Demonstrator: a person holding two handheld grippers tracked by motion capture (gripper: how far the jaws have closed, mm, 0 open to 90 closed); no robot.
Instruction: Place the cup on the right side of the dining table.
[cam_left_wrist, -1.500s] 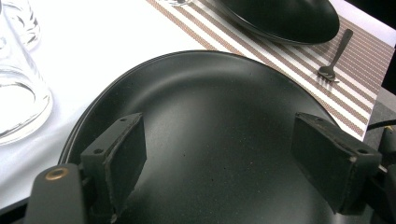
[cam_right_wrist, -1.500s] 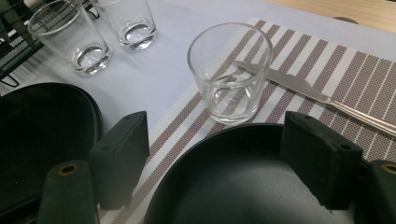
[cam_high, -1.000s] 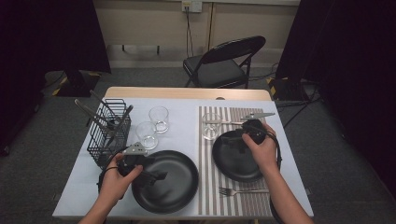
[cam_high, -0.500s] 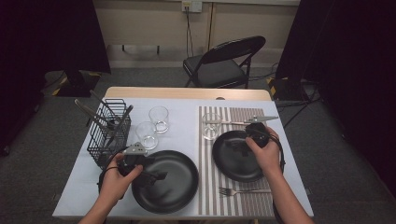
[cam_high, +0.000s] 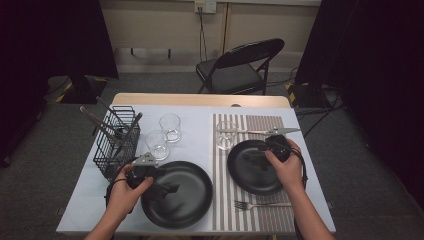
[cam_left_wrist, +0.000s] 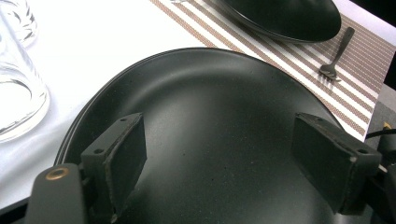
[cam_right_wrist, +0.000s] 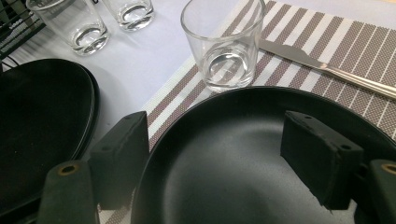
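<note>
1. Both grippers' fingers (cam_right_wrist: 322, 158) stand spread, pinching nothing.
2. Right gripper (cam_high: 256, 156) hovers over the black plate (cam_high: 252, 177) on the striped placemat (cam_high: 260, 210).
3. Left gripper (cam_high: 167, 189) hovers over the larger black plate (cam_high: 192, 202), left of the placemat.

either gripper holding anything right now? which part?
Nothing held. Left gripper hangs open over the big black plate; right gripper open over the smaller black plate.

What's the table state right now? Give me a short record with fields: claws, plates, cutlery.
left claw: open, over large black plate
right claw: open, over smaller black plate
placemat: striped, under smaller plate
fork: on placemat, near edge
knife: on placemat, far edge
glass: on placemat, by knife
</note>
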